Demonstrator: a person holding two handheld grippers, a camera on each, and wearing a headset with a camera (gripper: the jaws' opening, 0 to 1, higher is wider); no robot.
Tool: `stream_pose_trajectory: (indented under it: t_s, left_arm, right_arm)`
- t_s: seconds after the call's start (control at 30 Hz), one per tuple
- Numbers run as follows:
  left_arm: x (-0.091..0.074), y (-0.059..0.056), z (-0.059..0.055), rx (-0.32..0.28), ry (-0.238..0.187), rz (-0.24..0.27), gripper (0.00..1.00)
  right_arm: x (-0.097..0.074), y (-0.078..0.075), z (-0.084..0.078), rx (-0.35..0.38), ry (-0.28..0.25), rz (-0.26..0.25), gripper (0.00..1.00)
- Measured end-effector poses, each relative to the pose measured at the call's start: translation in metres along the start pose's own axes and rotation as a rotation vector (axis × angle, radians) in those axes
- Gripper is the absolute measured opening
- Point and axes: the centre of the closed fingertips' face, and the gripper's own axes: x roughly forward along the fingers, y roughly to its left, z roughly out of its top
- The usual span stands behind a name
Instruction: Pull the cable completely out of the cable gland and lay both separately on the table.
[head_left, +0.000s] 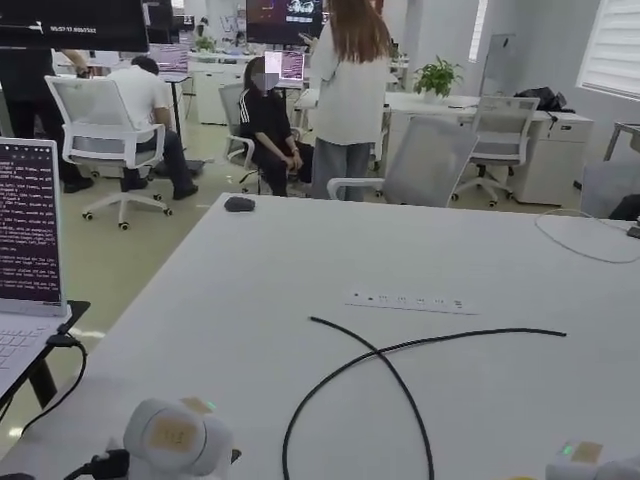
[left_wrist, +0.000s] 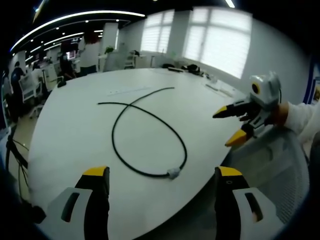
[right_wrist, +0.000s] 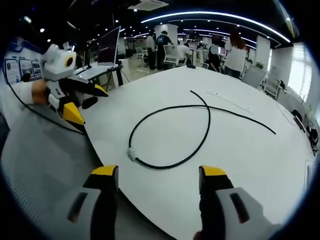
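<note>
Cable (head_left: 378, 353) lies in a loose crossed loop on the white desk (head_left: 230, 330), with the cable gland (left_wrist: 173, 173) still threaded on its near end, close to the near desk edge. So nothing is done yet, as we judge it: no pull, no separation. Left hand-held gripper (left_wrist: 161, 172) and right hand-held gripper (right_wrist: 157, 170) both hover off the near edge, jaws apart, holding nothing. Left to do: grip gland, grip cable, pull it fully out, lay both apart on the desk.
</note>
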Motion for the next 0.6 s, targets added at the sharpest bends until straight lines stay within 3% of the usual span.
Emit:
stream_pose_trajectory:
  t_s: [0.27, 0.43, 0.6]
  left_arm:
    - [-0.001, 0.002, 0.001, -0.023, -0.008, 0.000, 0.87]
    - [-0.003, 0.006, 0.001, -0.022, -0.013, 0.012, 0.87]
    - [-0.005, 0.010, 0.004, -0.043, -0.032, 0.024, 0.86]
  right_arm:
    - [0.008, 0.007, 0.011, -0.060, -0.014, 0.031, 0.64]
    - [0.017, 0.012, 0.009, -0.083, 0.008, 0.062, 0.64]
    - [0.027, 0.022, 0.007, -0.109, 0.027, 0.128, 0.62]
